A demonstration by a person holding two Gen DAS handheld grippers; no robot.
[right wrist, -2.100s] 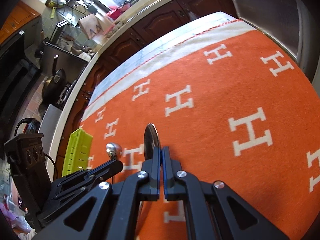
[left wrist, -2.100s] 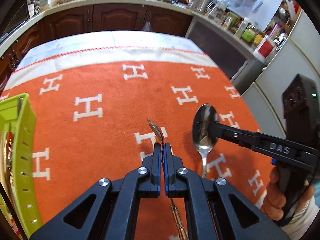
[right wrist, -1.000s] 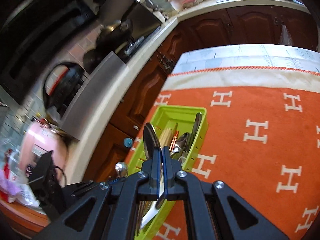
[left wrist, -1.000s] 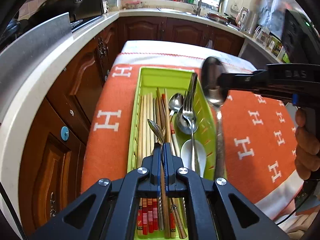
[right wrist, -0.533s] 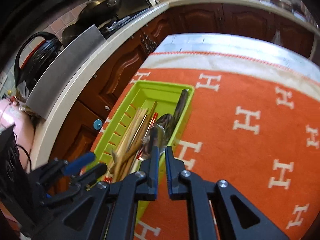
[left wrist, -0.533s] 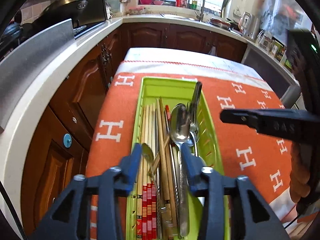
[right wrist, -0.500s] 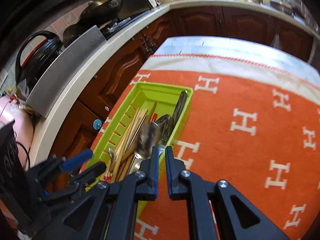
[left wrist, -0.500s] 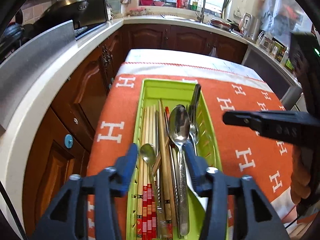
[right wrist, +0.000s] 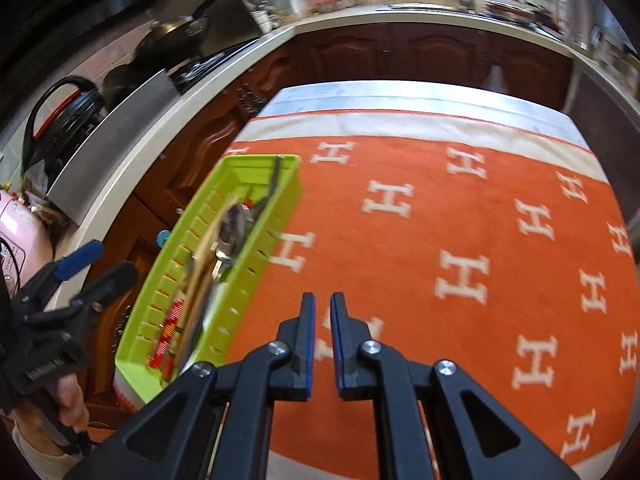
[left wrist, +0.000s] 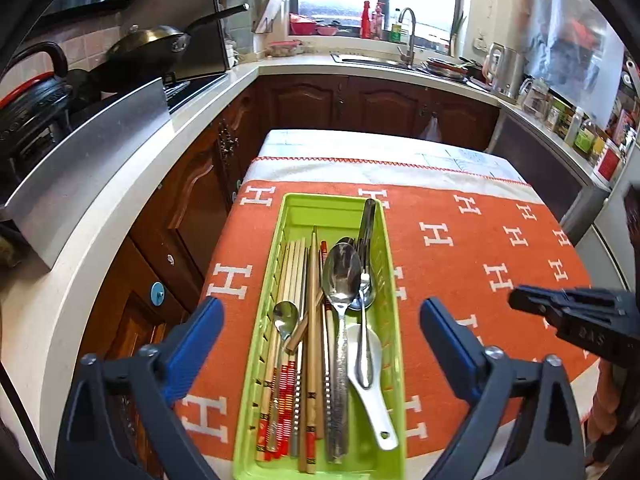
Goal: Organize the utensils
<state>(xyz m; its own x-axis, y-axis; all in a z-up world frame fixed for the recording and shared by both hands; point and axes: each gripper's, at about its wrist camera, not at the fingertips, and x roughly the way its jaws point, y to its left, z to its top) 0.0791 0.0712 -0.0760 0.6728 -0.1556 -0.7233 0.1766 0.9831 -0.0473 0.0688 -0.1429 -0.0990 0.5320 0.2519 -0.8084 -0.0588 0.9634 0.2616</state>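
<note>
A lime green tray lies on the orange cloth and holds chopsticks, a large steel spoon, a small spoon and a white ceramic spoon. My left gripper hangs above the tray's near half; its jaws are opening wide and grip nothing. In the right wrist view the tray sits left of my right gripper, which hovers over bare cloth with a narrow gap between its pads and nothing in it. The right gripper also shows at the right of the left wrist view.
The orange cloth with white H marks covers the table. The tray lies along the table's left edge, beside a drop to dark wood cabinets. A pale counter with a stove runs further left. A hand holds the left gripper.
The left jaws opened and dropped the small spoon into the tray, then rose. The right gripper released the large spoon into the tray and swung right over the cloth.
</note>
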